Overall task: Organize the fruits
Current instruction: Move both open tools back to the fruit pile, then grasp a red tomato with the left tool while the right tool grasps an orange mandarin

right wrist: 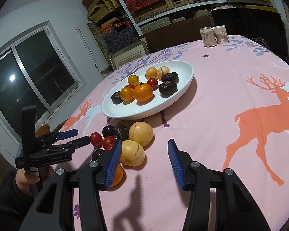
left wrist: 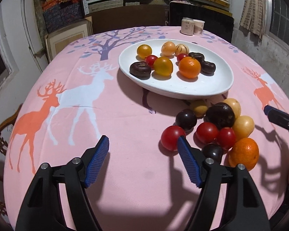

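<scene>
Two grippers hovered with jaws spread wide, holding nothing. The left gripper (left wrist: 143, 150) sat just left of a loose fruit pile (left wrist: 217, 127) on the tablecloth (left wrist: 125, 119); the right gripper (right wrist: 144, 157) flanked its other side, near the white plate (right wrist: 125, 113).

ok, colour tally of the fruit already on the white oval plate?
On the white oval ceramic plate:
Small red round tomatoes: 2
Amber-yellow round tomatoes: 2
Orange round mandarin: 1
Dark brown wrinkled fruits: 3
Pale yellow-peach round fruits: 2
Total: 10
</scene>
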A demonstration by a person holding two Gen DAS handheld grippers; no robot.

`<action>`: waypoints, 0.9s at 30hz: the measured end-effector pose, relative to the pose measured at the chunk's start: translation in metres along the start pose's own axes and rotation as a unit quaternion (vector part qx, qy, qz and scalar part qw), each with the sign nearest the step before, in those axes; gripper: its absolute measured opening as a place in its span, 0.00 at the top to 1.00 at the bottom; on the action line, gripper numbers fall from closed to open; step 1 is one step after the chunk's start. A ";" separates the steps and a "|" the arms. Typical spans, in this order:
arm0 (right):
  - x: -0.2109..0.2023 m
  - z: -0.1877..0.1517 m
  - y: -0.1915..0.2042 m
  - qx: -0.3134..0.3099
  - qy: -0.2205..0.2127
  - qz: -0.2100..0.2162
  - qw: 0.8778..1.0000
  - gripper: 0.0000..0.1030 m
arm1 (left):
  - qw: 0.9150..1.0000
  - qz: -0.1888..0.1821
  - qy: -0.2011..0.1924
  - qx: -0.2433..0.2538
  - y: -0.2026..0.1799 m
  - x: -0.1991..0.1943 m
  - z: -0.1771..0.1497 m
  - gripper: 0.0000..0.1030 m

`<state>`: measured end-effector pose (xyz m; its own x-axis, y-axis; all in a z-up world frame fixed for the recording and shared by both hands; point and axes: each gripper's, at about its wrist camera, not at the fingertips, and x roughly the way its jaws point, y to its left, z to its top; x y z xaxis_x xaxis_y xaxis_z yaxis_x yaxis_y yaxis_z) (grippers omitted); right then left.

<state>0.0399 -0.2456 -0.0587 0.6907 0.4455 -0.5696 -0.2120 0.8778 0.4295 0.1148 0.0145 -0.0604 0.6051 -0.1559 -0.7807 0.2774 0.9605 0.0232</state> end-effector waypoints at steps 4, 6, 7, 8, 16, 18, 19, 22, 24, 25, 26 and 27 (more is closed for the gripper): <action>-0.001 0.001 0.000 0.002 -0.003 0.002 1.000 0.51 | 0.999 -0.026 0.003 0.024 -0.019 0.005 0.000 0.31; -0.002 0.000 -0.001 0.005 -0.006 0.003 1.000 0.51 | 0.999 -0.023 0.007 0.025 -0.025 0.014 0.001 0.31; -0.003 0.000 -0.002 0.007 -0.008 0.003 1.000 0.51 | 1.000 -0.018 0.007 0.022 -0.025 0.017 0.002 0.31; -0.004 0.000 -0.002 0.008 -0.010 0.004 1.000 0.51 | 1.000 -0.021 0.013 0.015 -0.024 0.020 0.004 0.32; -0.005 0.001 -0.004 0.011 -0.011 0.008 1.000 0.51 | 0.998 -0.051 0.020 0.042 -0.031 0.016 0.001 0.63; -0.005 0.001 -0.004 0.012 -0.011 0.009 1.000 0.51 | 0.996 -0.077 0.028 0.042 -0.027 0.015 0.001 0.71; -0.005 0.001 -0.003 0.011 -0.011 0.010 1.000 0.51 | 0.994 -0.095 0.032 0.033 -0.022 0.016 0.002 0.71; -0.003 0.001 -0.002 0.009 -0.008 0.011 1.000 0.51 | 0.990 -0.133 0.043 -0.004 -0.009 0.023 0.009 0.71; -0.003 0.002 -0.002 0.010 -0.008 0.011 1.000 0.51 | 0.989 -0.140 0.050 -0.016 -0.007 0.030 0.011 0.70; -0.004 0.002 -0.003 0.012 -0.008 0.012 1.000 0.51 | 0.988 -0.142 0.055 -0.016 -0.010 0.033 0.011 0.70; -0.004 0.001 -0.004 0.013 -0.008 0.013 1.000 0.51 | 0.990 -0.133 0.053 -0.009 -0.014 0.032 0.010 0.70; -0.004 0.001 -0.004 0.015 -0.008 0.014 1.000 0.51 | 0.991 -0.127 0.050 -0.002 -0.017 0.031 0.009 0.70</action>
<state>0.0389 -0.2511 -0.0572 0.6964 0.4658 -0.5459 -0.2107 0.8599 0.4649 0.1359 -0.0087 -0.0795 0.4395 -0.3686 -0.8191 0.4071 0.8946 -0.1841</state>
